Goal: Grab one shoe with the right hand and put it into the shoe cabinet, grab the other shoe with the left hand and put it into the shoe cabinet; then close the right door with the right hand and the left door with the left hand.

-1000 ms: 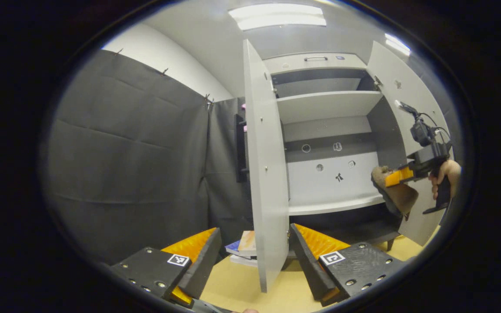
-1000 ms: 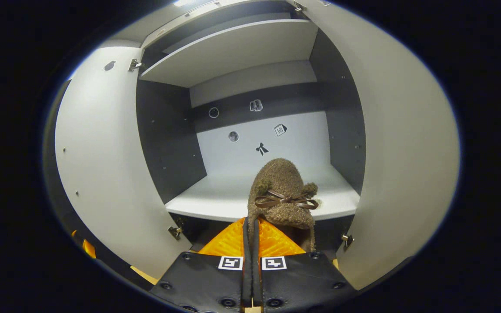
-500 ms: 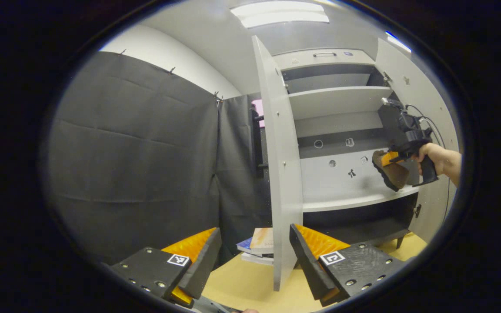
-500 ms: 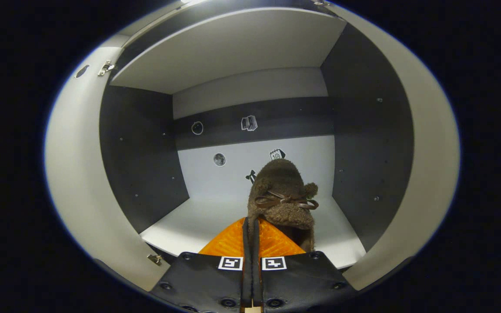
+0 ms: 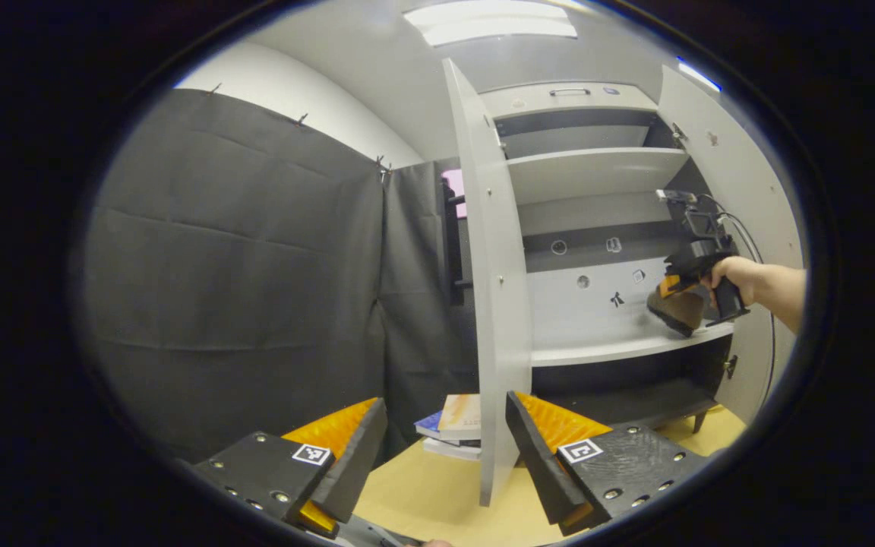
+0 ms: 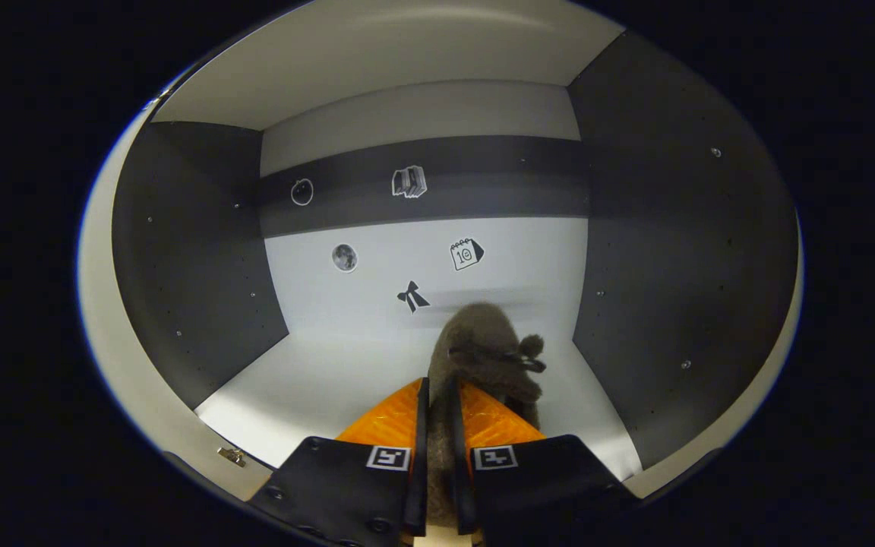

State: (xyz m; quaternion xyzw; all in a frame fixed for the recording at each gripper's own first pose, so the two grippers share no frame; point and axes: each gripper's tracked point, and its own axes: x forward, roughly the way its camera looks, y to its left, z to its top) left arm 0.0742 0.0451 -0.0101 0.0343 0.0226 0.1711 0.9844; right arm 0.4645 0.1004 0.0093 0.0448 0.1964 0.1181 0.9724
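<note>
A fuzzy brown shoe (image 6: 483,349) with a small bow sits between the fingers of my right gripper (image 6: 437,387), which is shut on its heel edge. Gripper and shoe are inside the cabinet, just above the white middle shelf (image 6: 331,380), toe towards the back panel. In the left gripper view the same shoe (image 5: 673,311) hangs tilted over that shelf (image 5: 604,349), held by the right gripper (image 5: 673,287) in a person's hand (image 5: 734,273). My left gripper (image 5: 443,404) is open and holds nothing, low in front of the left door (image 5: 494,304).
Both cabinet doors stand open; the right door (image 5: 741,175) is behind the hand. A stack of books (image 5: 456,425) lies on the wooden floor (image 5: 422,501) beside the left door. Black cloth (image 5: 240,266) walls the left side. Stickers (image 6: 411,296) mark the back panel.
The right gripper has carried the shoe forward into the cabinet and down towards the middle shelf; its jaws stand slightly wider. The left gripper has barely shifted.
</note>
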